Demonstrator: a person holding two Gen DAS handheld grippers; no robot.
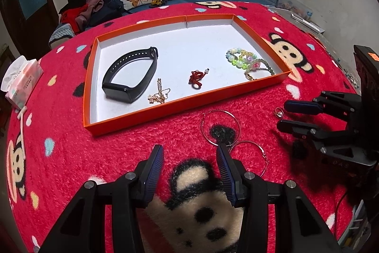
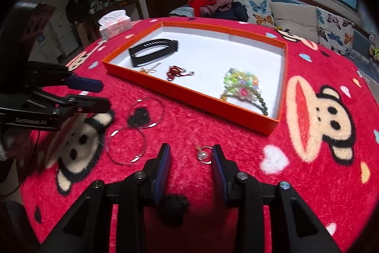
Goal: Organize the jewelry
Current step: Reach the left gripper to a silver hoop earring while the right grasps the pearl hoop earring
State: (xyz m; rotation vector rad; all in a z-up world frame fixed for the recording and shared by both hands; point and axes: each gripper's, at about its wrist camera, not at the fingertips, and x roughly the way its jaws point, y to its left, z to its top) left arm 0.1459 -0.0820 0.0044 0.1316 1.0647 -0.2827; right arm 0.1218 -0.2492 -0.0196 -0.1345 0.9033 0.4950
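From the left wrist, the left gripper (image 1: pixel 189 151) is seen with fingers wide and empty, short of the orange tray (image 1: pixel 163 108). Two hoop earrings (image 1: pixel 220 127) lie before that tray; thin wire could be skidded on the plush tabletop (image 1: pixel 142 134).

From the right wrist, the right gripper (image 2: pixel 191 151), fingers wide, flanks one pearl earring (image 2: pixel 203 155) before the tray; it could be pushed away. Five pieces are counted inside.

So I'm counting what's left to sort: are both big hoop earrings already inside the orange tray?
No, both hoop earrings lie on the red cloth, outside the orange tray.
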